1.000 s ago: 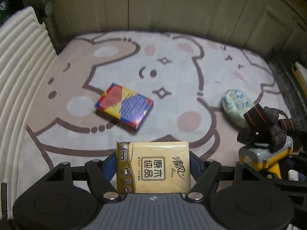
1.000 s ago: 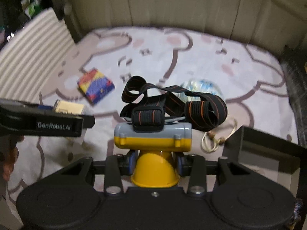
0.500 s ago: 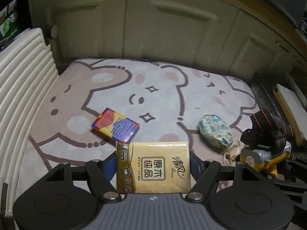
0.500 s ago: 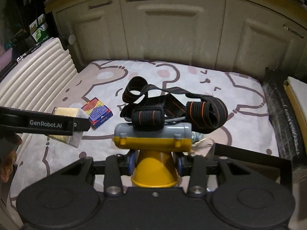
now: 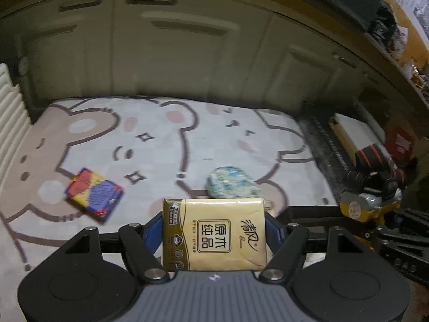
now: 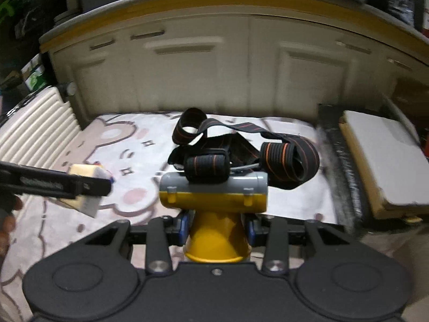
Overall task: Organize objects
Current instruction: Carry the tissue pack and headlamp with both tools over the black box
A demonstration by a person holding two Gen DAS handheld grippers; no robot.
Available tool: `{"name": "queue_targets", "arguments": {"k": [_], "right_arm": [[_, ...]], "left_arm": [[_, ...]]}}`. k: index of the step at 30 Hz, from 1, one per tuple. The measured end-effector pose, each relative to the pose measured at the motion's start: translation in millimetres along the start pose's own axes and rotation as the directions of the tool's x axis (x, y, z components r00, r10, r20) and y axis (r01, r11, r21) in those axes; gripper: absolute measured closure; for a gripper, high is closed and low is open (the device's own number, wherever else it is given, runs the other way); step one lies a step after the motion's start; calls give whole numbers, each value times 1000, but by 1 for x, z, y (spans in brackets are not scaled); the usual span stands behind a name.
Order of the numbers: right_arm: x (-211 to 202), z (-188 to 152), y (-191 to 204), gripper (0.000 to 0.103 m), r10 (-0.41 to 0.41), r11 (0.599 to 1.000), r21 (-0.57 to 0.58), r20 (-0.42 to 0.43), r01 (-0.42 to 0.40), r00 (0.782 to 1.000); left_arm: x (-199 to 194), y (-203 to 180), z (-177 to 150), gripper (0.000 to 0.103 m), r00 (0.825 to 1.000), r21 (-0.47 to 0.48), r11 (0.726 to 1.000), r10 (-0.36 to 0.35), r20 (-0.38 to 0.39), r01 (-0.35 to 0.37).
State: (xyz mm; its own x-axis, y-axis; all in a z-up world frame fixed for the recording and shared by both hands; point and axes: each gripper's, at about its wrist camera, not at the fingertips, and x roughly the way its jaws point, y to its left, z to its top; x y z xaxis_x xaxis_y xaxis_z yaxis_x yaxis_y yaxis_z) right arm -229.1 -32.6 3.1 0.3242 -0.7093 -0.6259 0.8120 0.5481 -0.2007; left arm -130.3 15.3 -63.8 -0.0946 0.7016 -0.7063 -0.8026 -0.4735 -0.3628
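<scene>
My left tongs (image 5: 214, 228) grip a tissue pack (image 5: 214, 234) flat, raised above the mat (image 5: 166, 145). My right tongs (image 6: 216, 226) clamp a headlamp (image 6: 214, 196) by its yellow cone, straps clear ahead. Card box (image 5: 93, 193) and pouch (image 5: 230, 183) lie ahead, uncollected.

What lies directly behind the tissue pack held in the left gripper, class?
Behind the tissue pack, clamped in the left gripper, a blue-patterned pouch lies on the bear rug. Its near edge is covered by the pack.
</scene>
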Motion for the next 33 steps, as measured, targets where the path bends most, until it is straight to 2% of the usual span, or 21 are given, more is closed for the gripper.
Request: {"name": "queue_targets", "arguments": {"k": [5, 9, 18, 22, 25, 28, 31, 33], "right_arm": [[7, -25, -41, 63, -80, 997, 12, 56, 79, 995], [20, -48, -63, 63, -142, 989, -23, 89, 144, 986], [56, -78, -70, 63, -158, 982, -90, 86, 166, 984], [67, -87, -68, 63, -159, 982, -99, 29, 161, 987], [65, -86, -73, 63, -140, 989, -51, -16, 139, 990], [63, -80, -77, 63, -113, 994, -3, -97, 113, 989], [69, -73, -80, 62, -64, 997, 30, -214, 72, 975], [72, -69, -81, 62, -59, 996, 43, -245, 72, 968]], "left_arm": [[5, -20, -1, 30, 999, 30, 998, -53, -11, 53], [12, -33, -3, 30, 996, 65, 995, -79, -36, 82], [25, -59, -8, 30, 990, 124, 984, -117, -76, 126], [31, -66, -11, 30, 988, 147, 980, -121, -99, 134], [33, -69, -12, 30, 985, 158, 977, -127, -114, 144], [34, -73, -13, 30, 983, 161, 975, -136, -125, 156], [37, -79, -13, 30, 975, 157, 969, -168, -146, 190], [39, -86, -15, 30, 967, 162, 962, -190, -169, 218]]}}
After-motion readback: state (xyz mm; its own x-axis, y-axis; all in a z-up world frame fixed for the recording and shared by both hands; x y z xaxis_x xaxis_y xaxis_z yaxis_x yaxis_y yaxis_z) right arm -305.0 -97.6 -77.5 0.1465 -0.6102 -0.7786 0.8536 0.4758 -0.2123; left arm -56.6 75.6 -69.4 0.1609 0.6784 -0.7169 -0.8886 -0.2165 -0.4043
